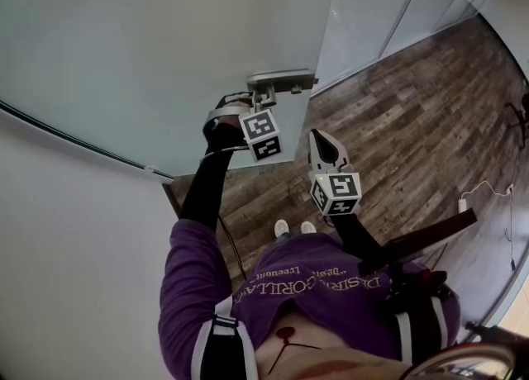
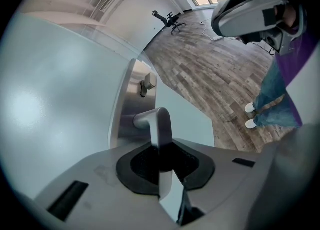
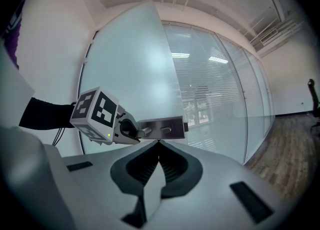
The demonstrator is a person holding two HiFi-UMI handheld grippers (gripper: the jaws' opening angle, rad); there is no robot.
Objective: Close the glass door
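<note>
The frosted glass door (image 1: pixel 124 56) stands swung open, with a metal handle plate (image 1: pixel 281 81) at its free edge. My left gripper (image 1: pixel 252 104) is up at that plate. In the left gripper view the silver lever handle (image 2: pixel 161 126) runs down between the dark pads, and my left gripper (image 2: pixel 163 150) is shut on it. My right gripper (image 1: pixel 324 140) hangs a little to the right of the door edge, shut and holding nothing. In the right gripper view the shut right gripper (image 3: pixel 159 145) points at the handle plate (image 3: pixel 162 126) and the left gripper's marker cube (image 3: pixel 97 114).
Wood-plank floor (image 1: pixel 397 122) spreads right of the door. A glass partition wall (image 3: pixel 220 99) runs on past the door edge. A white wall (image 1: pixel 66 238) lies left of the door. An office chair (image 2: pixel 170 20) stands far off, and a cable (image 1: pixel 483 192) lies on the floor.
</note>
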